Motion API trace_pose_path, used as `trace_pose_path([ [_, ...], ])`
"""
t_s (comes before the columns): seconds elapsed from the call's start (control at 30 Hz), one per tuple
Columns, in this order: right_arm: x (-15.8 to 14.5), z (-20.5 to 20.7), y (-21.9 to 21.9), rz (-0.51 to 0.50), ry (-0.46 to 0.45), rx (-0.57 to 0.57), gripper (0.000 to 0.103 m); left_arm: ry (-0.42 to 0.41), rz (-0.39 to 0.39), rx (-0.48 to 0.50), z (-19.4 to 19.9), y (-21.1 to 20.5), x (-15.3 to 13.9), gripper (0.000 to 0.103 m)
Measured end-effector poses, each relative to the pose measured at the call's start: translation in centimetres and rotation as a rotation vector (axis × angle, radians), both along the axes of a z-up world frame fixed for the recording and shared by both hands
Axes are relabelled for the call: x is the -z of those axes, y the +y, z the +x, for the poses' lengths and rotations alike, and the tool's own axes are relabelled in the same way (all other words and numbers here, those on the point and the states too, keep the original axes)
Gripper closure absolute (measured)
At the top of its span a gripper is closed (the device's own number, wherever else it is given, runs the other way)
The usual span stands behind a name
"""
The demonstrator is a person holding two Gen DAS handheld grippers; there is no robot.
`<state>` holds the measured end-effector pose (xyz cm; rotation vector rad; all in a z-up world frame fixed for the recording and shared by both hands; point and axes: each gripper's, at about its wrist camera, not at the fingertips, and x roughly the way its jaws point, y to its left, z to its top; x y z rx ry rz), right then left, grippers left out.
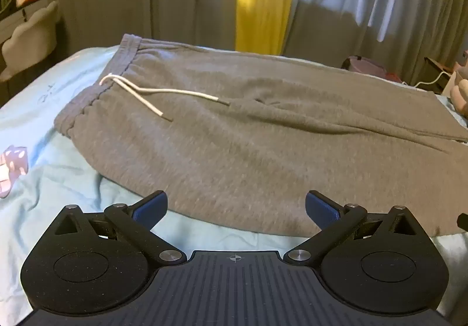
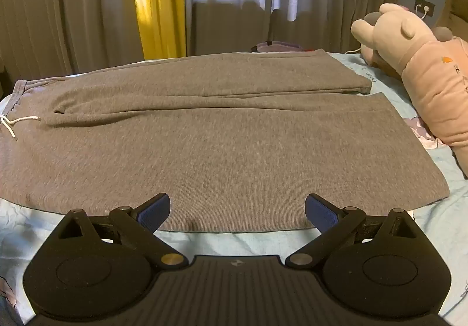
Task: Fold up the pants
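Observation:
Grey sweatpants lie spread flat across a light blue bed sheet. Their waistband is at the left, with a white drawstring lying loose on the fabric. In the right wrist view the two legs run side by side to the right, hems near a plush toy. My left gripper hovers over the near edge of the pants by the hip, open, nothing between its blue pads. My right gripper hovers over the near leg's edge, also open with nothing in it.
A large pink plush toy lies on the bed right of the leg hems. Curtains hang behind the bed. A chair stands at the far left. A wall socket with a white cable is at the far right.

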<state>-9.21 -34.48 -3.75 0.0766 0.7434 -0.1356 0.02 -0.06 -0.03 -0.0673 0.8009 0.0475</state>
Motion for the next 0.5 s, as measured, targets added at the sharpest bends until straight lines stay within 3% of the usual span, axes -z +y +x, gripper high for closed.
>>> trace_pose_path([
  [0.5, -0.1, -0.02, -0.03, 0.006, -0.003, 0.0, 0.004, 0.008, -0.004, -0.008, -0.03, 0.16, 0.31, 0.0],
])
